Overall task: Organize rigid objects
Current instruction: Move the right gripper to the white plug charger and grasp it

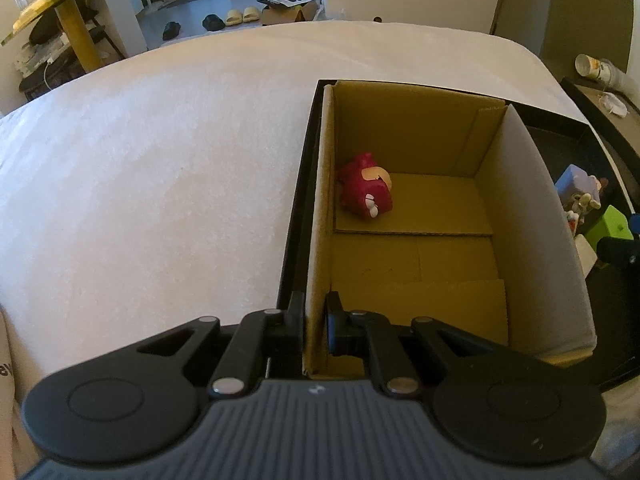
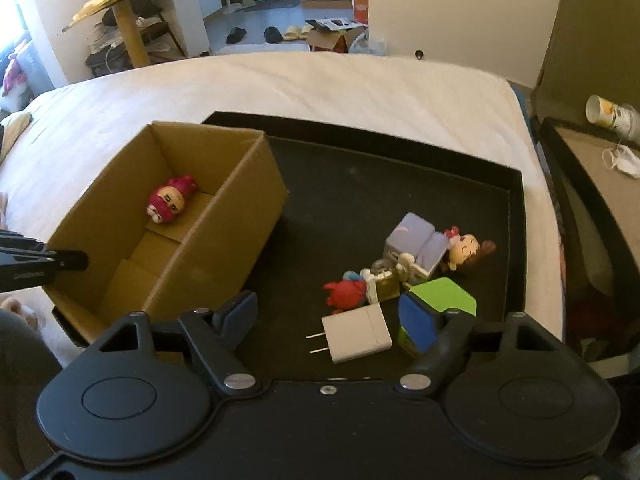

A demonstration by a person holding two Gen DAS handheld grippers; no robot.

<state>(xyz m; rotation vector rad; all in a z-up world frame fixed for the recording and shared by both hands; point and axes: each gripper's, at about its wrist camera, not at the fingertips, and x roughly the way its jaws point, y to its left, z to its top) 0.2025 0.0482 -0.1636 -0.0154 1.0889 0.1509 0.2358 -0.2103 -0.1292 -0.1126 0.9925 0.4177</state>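
Note:
A brown cardboard box stands at the left end of a black tray. A red toy figure lies on its floor and also shows in the left wrist view. My left gripper is shut on the box's left wall near the front corner. My right gripper is open above the tray, over a white plug adapter. Beside it lie a green block, a red crab toy, a padlock and a girl figure with a purple box.
The tray sits on a white bed. A side table with a cup and a mask stands to the right. The same toys show at the right edge of the left wrist view.

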